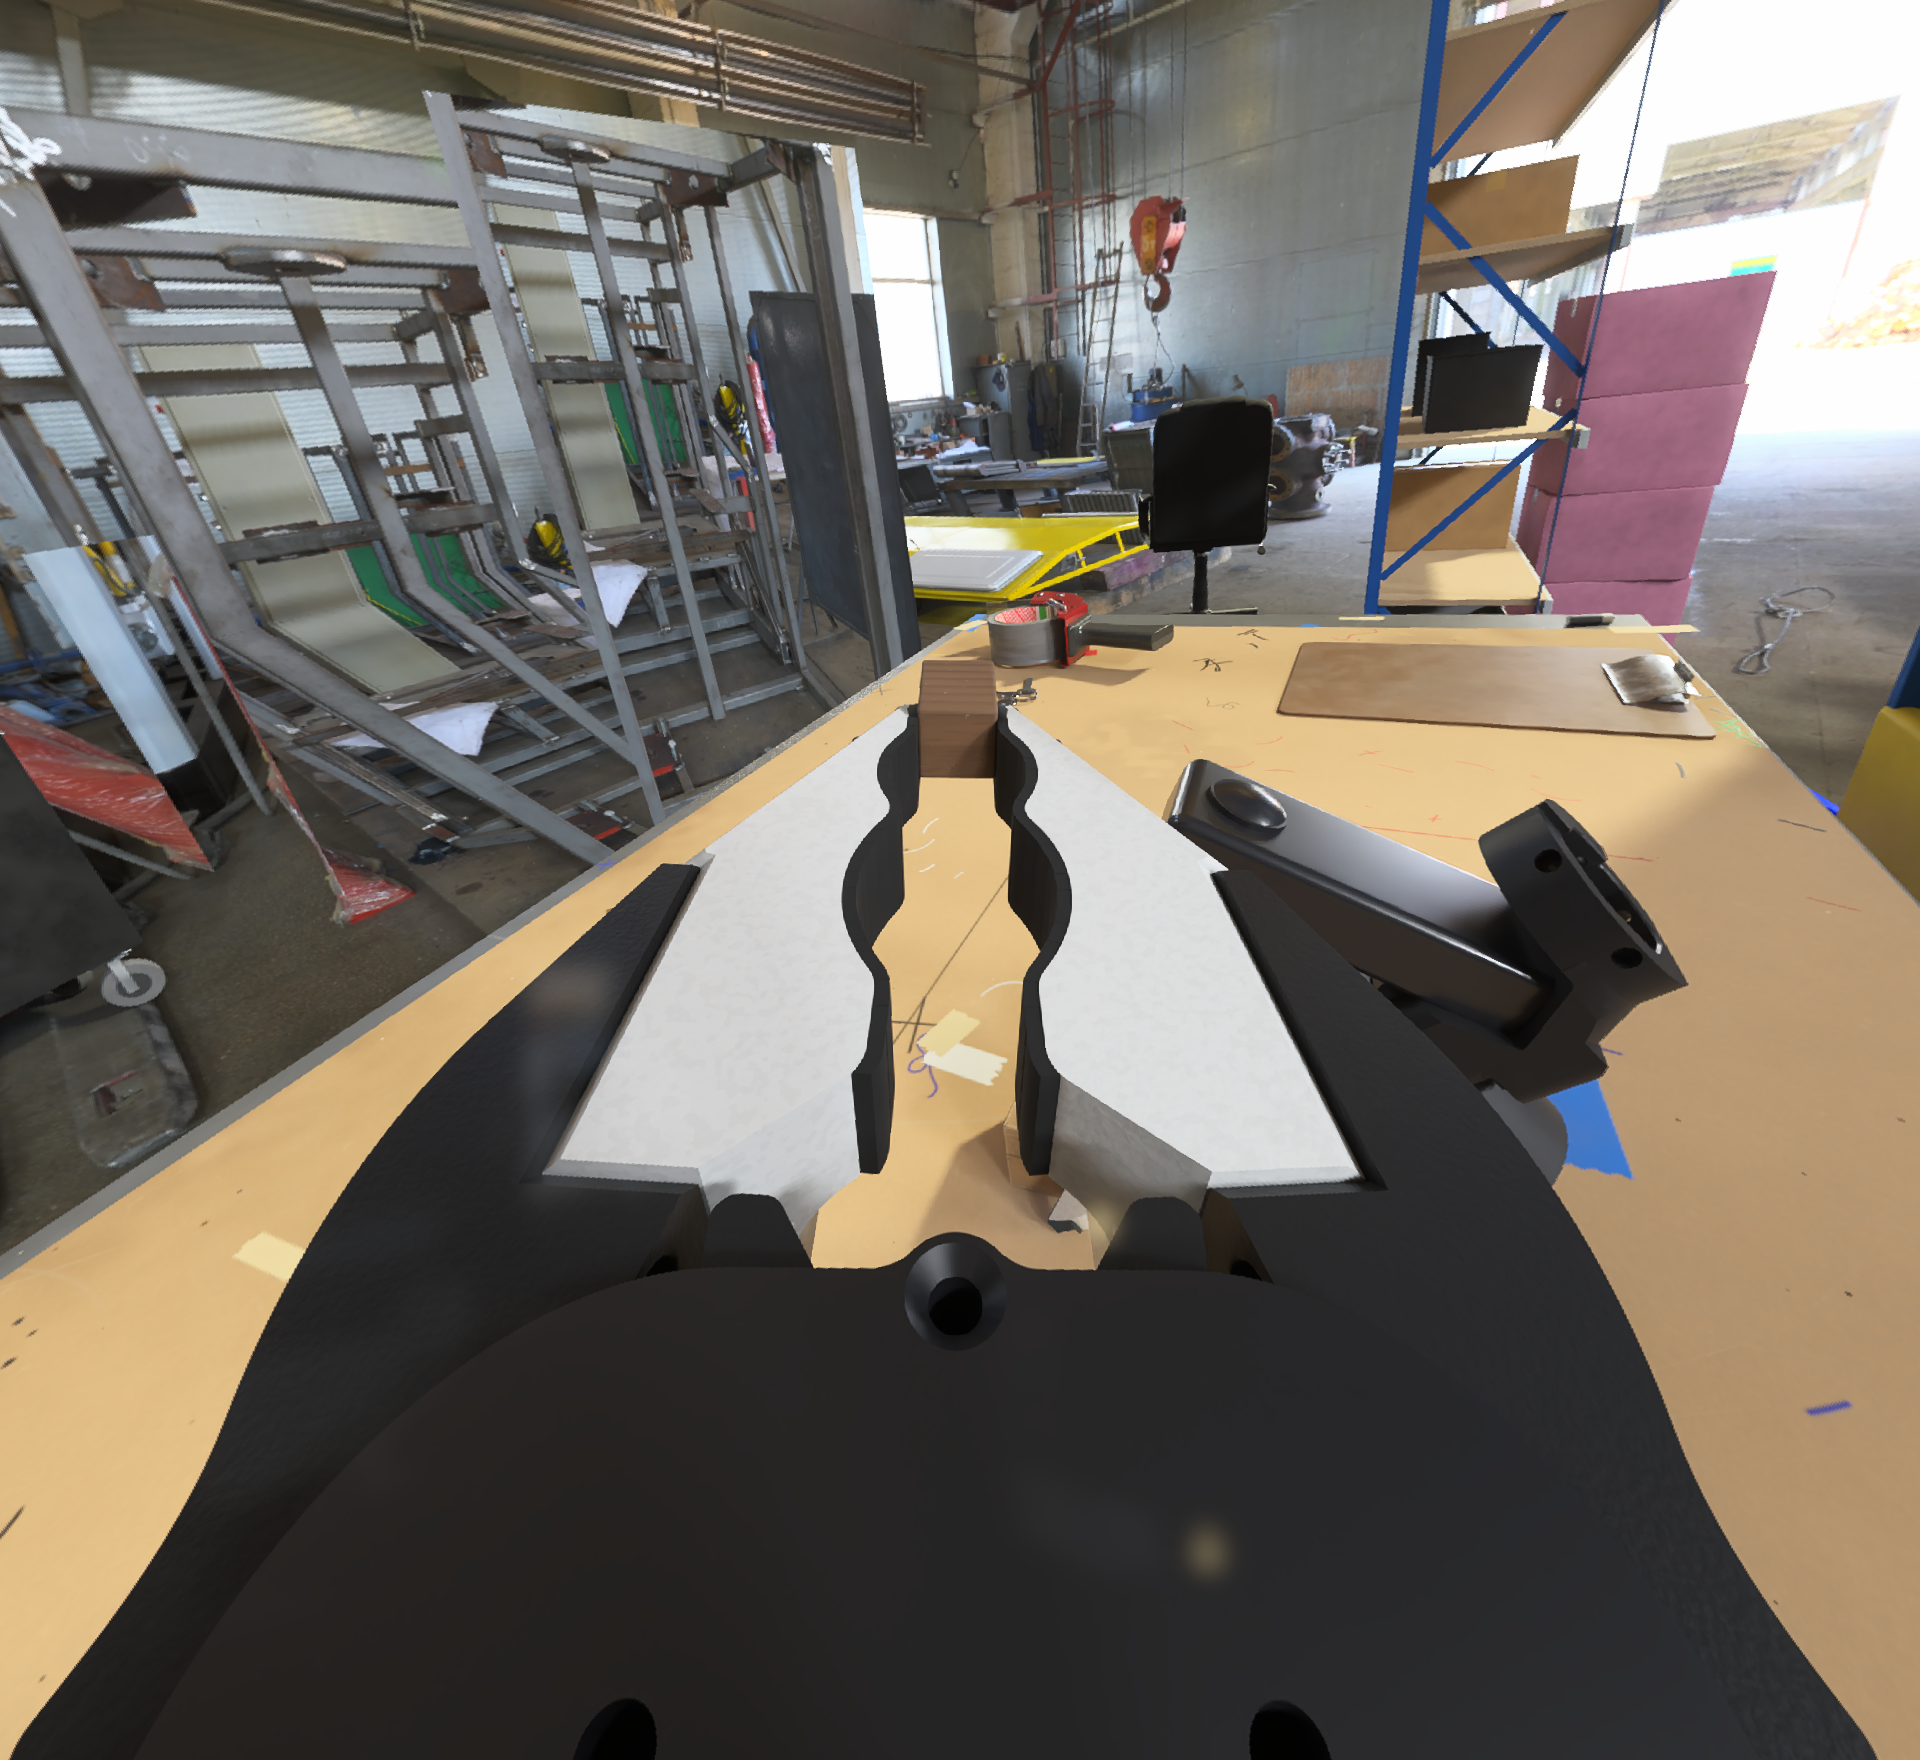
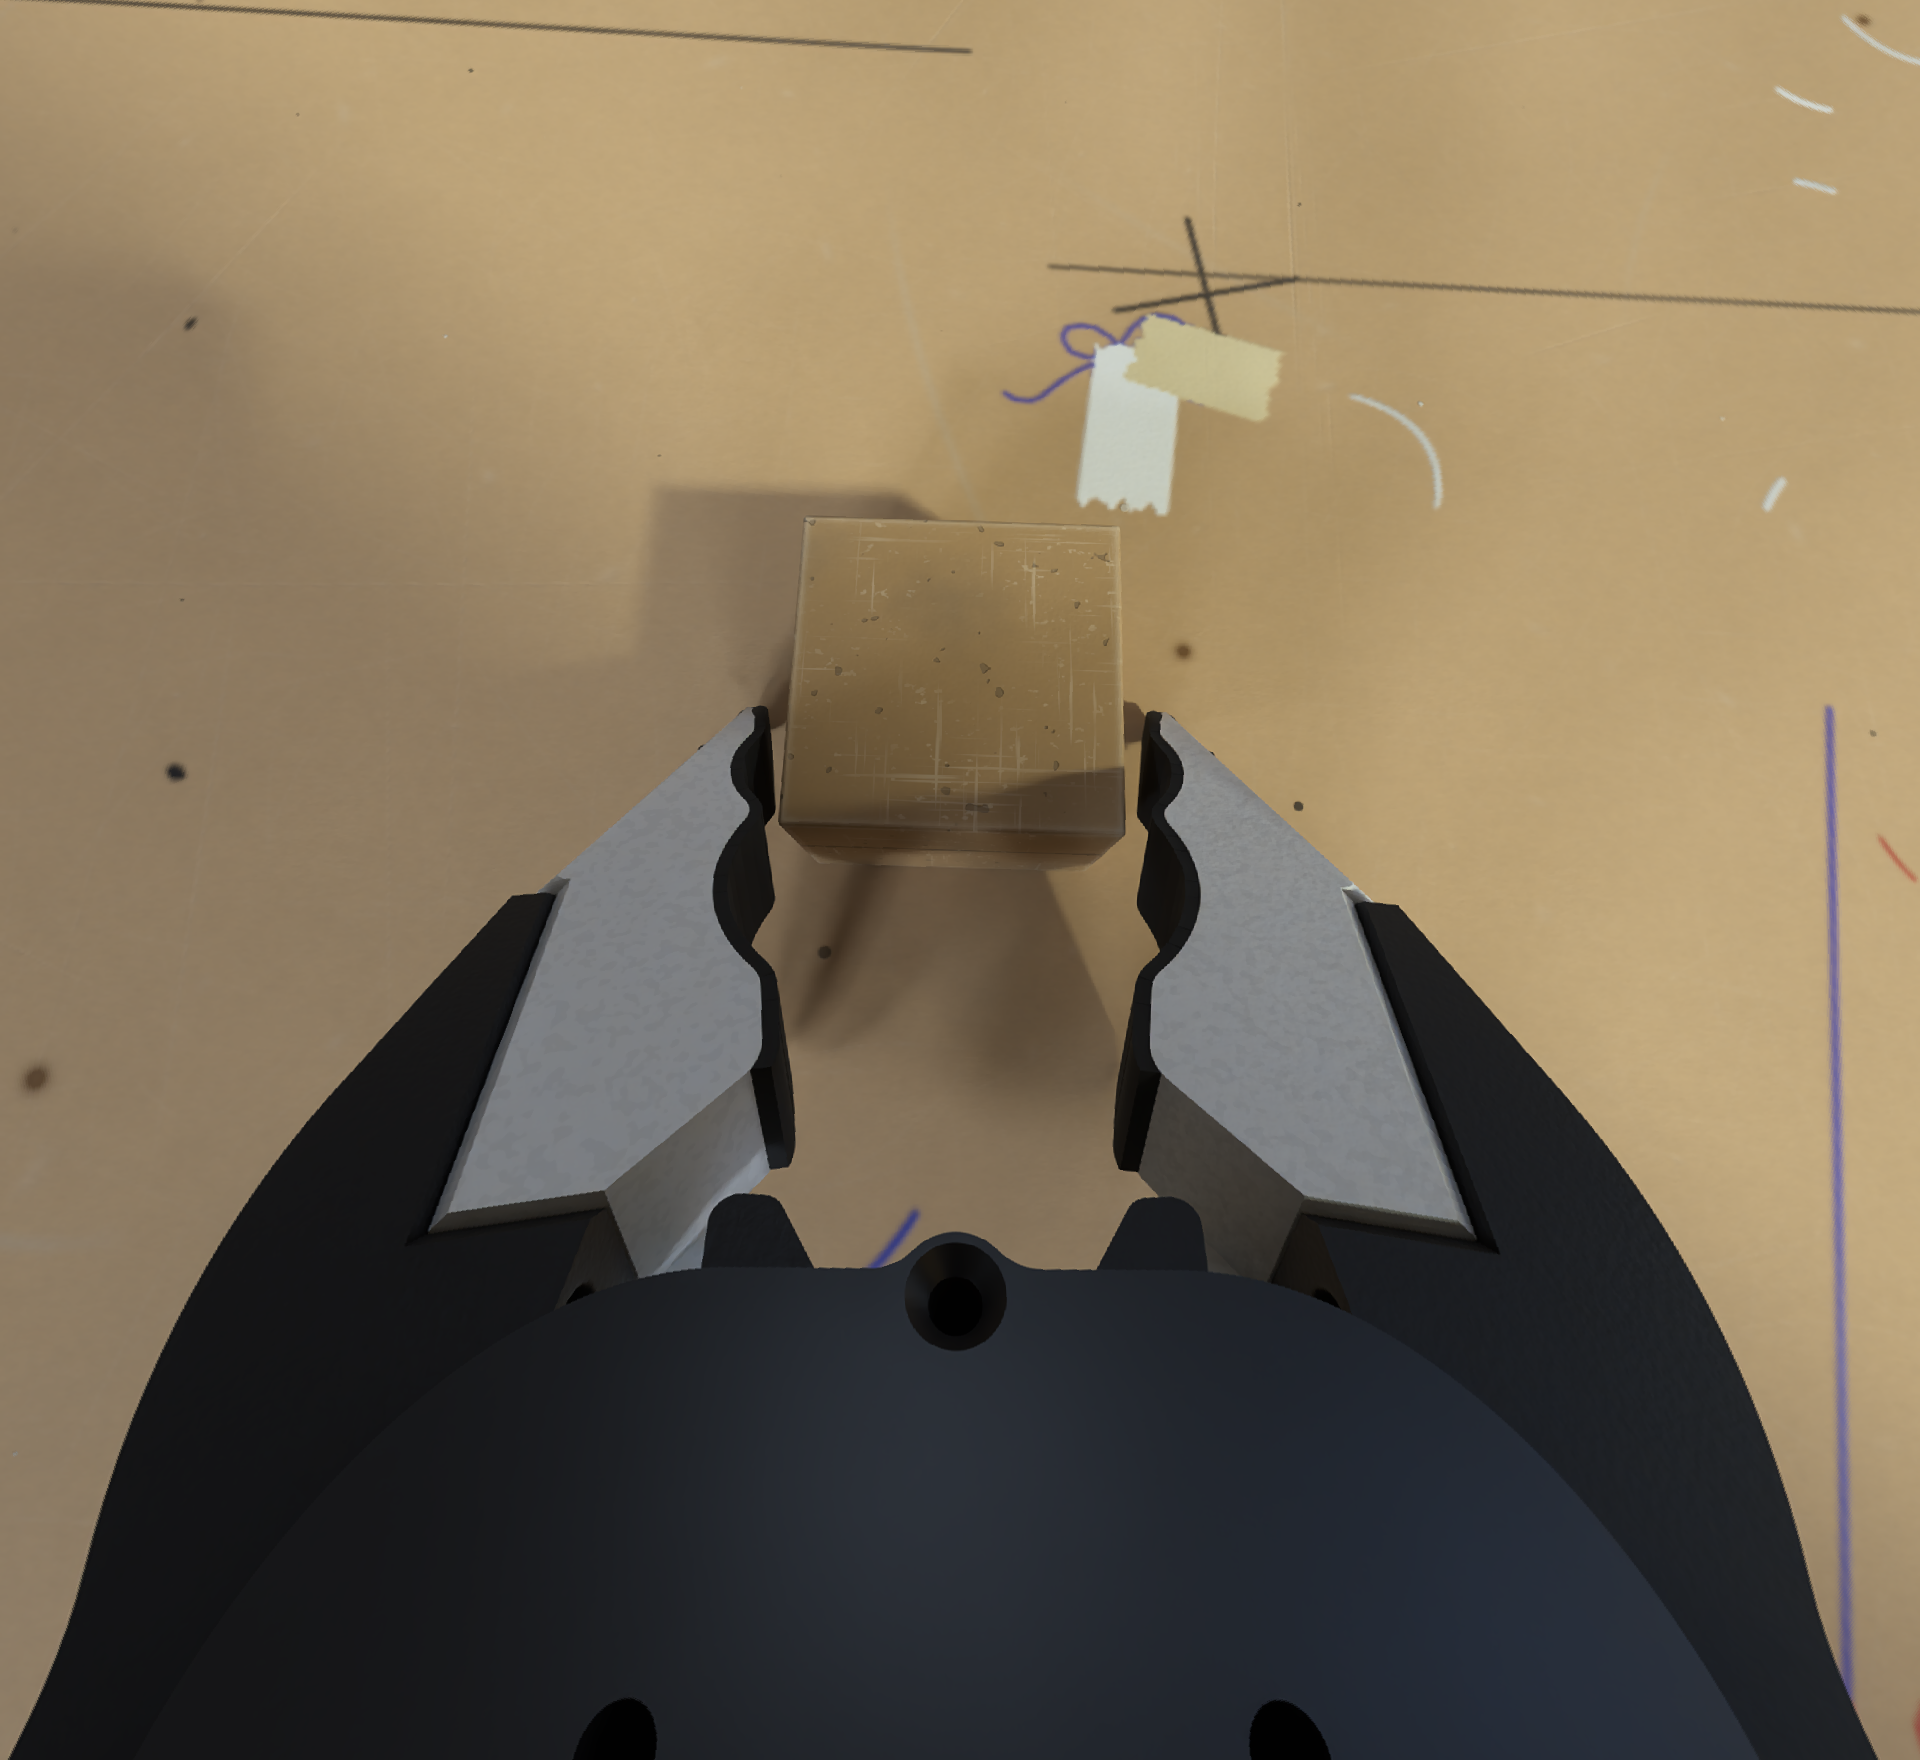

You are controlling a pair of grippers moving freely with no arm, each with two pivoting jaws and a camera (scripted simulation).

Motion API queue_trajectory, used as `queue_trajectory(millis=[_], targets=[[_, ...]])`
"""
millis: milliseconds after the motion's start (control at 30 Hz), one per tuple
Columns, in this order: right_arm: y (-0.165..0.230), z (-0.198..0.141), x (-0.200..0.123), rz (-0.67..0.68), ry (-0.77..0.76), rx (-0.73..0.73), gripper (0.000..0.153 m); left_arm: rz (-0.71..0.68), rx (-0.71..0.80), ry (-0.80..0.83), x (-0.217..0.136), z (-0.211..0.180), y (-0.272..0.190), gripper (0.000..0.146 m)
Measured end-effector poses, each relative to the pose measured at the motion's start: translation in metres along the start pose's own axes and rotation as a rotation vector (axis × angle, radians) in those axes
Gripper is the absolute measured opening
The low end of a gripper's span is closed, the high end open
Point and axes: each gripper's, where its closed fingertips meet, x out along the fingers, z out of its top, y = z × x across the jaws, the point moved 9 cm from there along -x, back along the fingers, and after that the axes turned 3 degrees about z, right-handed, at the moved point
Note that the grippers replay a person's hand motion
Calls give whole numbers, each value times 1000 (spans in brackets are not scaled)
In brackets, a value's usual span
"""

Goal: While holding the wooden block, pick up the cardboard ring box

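The left gripper (image 1: 958, 731) pinches the wooden block (image 1: 956, 718) between its 2 fingertips, above the table (image 1: 1558, 1295). The right gripper (image 2: 954, 723) points down, jaws spread, with the cardboard ring box (image 2: 954, 687) on the table between its tips; whether they touch it is unclear.

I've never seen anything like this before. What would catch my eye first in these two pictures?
Most striking is the small wooden block pinched between the tips of the left gripper, held up above the tan table. In the right wrist view, the right gripper points down at the table with its fingers spread on either side of the cardboard ring box, not yet closed on it. Behind the table, a cluttered workshop with blue shelving fills the background.
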Motion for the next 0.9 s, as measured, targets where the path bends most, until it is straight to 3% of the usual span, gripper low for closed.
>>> queue_trajectory(millis=[233, 300, 600, 900], targets=[[1, 1, 1, -17, -2, 16, 70, -7, 2, -5, 1, 1, -3, 13], [1, 1, 1, -16, -11, 11, 60, -8, 0, -6, 1, 1, -3, 13], [3, 3, -2, -4, -55, -60, 60, -12, -18, 14, 2, -4, 0, 13], [-11, 2, -6, 231, -92, 76, 60, -9, -26, 60, 7, -10, 1, 13]])
